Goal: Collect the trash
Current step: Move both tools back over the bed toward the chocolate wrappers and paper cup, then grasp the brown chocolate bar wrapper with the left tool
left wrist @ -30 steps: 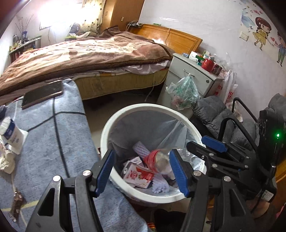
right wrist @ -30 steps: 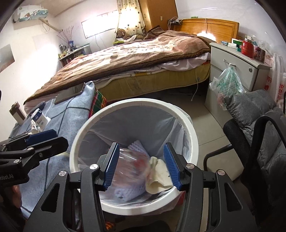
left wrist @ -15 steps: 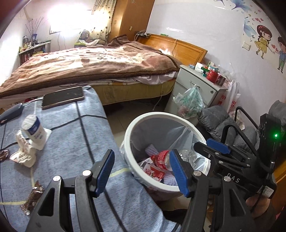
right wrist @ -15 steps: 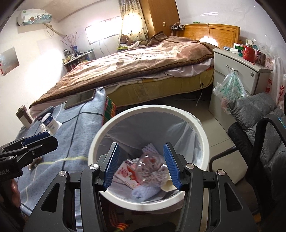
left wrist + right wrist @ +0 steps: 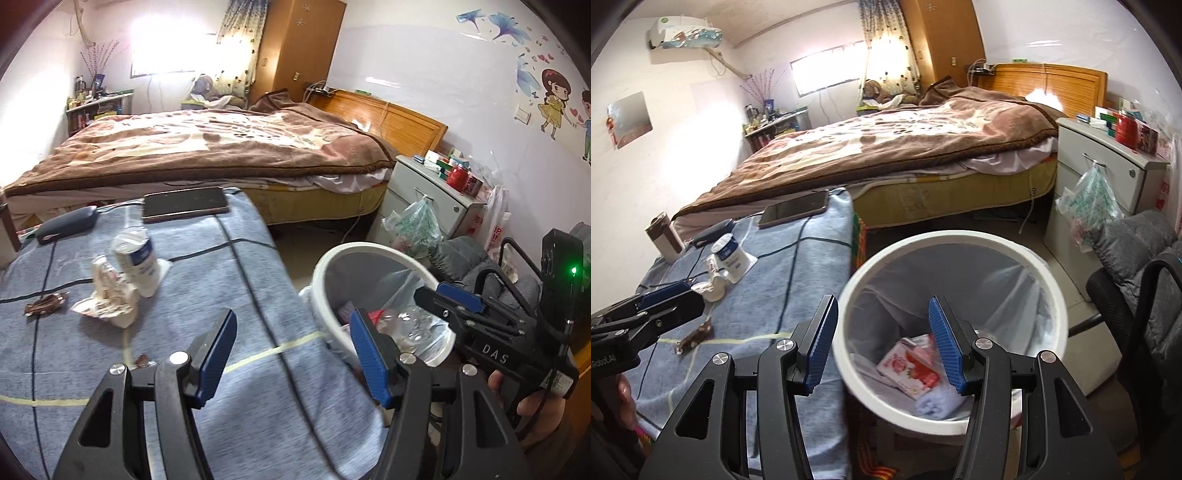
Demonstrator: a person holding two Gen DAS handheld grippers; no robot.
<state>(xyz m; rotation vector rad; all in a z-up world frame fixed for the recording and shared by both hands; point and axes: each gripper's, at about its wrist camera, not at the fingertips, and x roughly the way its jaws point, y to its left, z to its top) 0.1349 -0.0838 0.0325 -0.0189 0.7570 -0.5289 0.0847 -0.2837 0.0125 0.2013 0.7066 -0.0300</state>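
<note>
A white trash bin with a plastic liner stands beside the blue-covered table; it also shows in the left wrist view. Inside lie a red-and-white carton, a clear plastic bottle and a blue cloth. On the table lie a crumpled white wrapper, a white-and-blue cup, a brown wrapper and a small scrap. My left gripper is open and empty over the table's right edge. My right gripper is open and empty above the bin's left rim.
A phone and a dark case lie at the table's far end. A bed stands behind, a nightstand with a hanging bag at the right, and a grey chair beside the bin.
The plastic bottle dropped from my right gripper into the bin. Both grippers have moved left, from over the bin toward the table.
</note>
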